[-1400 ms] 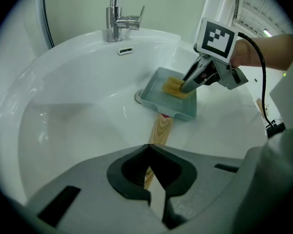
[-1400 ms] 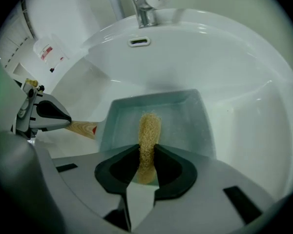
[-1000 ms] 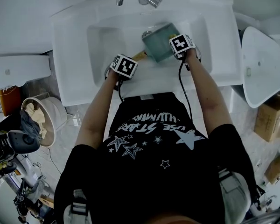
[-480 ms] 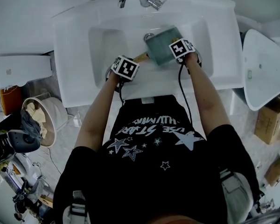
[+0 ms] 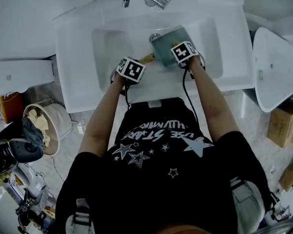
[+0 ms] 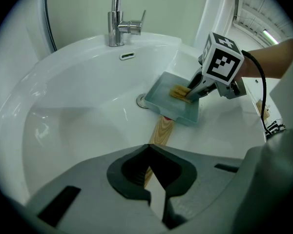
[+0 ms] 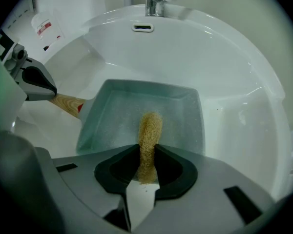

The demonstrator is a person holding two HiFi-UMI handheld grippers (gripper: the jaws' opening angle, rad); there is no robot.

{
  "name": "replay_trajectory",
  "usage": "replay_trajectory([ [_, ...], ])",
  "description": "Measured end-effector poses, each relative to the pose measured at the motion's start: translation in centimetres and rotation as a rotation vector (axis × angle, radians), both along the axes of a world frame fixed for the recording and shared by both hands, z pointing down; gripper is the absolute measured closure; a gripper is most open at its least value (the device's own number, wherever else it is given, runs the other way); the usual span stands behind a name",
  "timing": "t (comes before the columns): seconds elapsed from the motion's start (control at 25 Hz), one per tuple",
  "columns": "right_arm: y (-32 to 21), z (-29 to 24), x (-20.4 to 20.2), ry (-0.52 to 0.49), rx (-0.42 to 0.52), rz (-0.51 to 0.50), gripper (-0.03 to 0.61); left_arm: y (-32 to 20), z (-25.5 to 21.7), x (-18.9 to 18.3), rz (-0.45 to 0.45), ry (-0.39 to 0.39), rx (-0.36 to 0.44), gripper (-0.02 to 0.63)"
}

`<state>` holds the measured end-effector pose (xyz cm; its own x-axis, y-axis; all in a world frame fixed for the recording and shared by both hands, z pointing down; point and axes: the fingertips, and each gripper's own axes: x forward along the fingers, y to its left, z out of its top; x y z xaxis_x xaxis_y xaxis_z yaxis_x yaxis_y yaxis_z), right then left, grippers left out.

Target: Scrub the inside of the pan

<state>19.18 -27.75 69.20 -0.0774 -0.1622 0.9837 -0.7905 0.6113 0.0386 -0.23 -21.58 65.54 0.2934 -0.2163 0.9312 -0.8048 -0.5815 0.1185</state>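
Scrubbing stage, both tools down inside the white sink [image 5: 73, 57].

Left hand-held gripper [image 6: 149, 156]: jaws drawn tight on the wooden handle [image 6: 161, 130], which runs straight out ahead of it to the pan [image 6: 163, 101].

Right hand-held gripper [image 7: 146, 152]: pointing down, jaws pinched narrow on a yellow fibrous scrub pad [image 7: 149, 128]. The scrub pad stands on edge between the jaws and projects past the tips, its far end against the pan's floor.

Pan: teal, rectangular, shallow-walled, open side up. It lies in the basin directly under the right hand-held gripper. Its floor shows a fine pale speckling; suds or surface texture, cannot tell.

Wooden handle leaves the pan's wall to the left of the right hand-held gripper and reaches toward the left one. A red band shows where wood meets pan.

Drain [image 6: 142, 100]: ahead of the left hand-held gripper, just left of the wooden handle's line, touching or nearly touching the pan's near corner.

Chrome faucet [image 6: 118, 21]: upright at the far rim, beyond both hand-held grippers.

Head view: the two hand-held grippers sit near each other, the right over the pan, the left just beside it toward the sink's front.
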Motion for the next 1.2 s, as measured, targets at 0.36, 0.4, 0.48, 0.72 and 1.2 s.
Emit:
replay_trajectory([
  [0.36,2.8,0.4,-5.3,-0.126,-0.059,-0.033,0.485,0.9,0.7,0.4,0.022,0.015,-0.032,0.604],
  [0.4,3.3,0.4,-5.8,-0.136,-0.073,-0.037,0.485,1.0,0.7,0.3,0.022,0.009,-0.029,0.606],
  [0.48,3.8,0.4,-6.7,-0.135,-0.092,-0.068,0.485,1.1,0.7,0.3,0.028,0.009,-0.026,0.606],
  [0.72,4.1,0.7,-7.6,-0.132,-0.113,-0.074,0.485,0.9,0.7,0.2,0.045,0.020,-0.026,0.604],
  [1.2,4.1,0.2,-7.5,-0.169,-0.119,0.003,0.485,0.8,0.5,0.0,0.087,0.073,0.010,0.604],
])
